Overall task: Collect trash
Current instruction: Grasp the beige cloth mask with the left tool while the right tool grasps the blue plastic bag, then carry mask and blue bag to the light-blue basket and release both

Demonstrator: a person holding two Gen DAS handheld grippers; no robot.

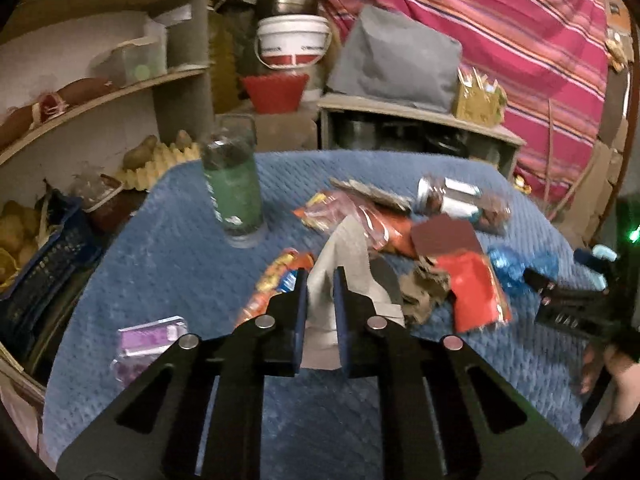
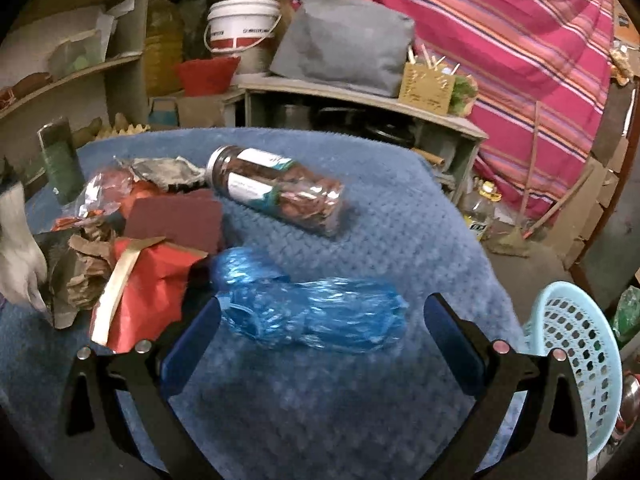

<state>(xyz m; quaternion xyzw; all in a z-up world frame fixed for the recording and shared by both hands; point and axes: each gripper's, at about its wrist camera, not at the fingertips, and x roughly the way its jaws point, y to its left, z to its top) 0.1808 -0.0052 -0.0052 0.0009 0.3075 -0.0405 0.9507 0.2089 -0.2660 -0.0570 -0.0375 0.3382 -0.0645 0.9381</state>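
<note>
- On the blue-covered desk [image 2: 360,208], our left gripper [image 1: 320,280] pinches a grey paper scrap [image 1: 344,248].
- Our right gripper [image 2: 320,316] gapes wide around a crumpled blue plastic bag [image 2: 316,312]; light-blue basket [image 2: 576,352] at three o'clock.

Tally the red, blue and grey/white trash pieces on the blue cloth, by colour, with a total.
Red: 2, the red wrapper and the dark red card
Blue: 1, the blue plastic bag, between the open right gripper fingers
Grey/white: 1, the grey paper, clamped in the left gripper
Total: 4
</note>
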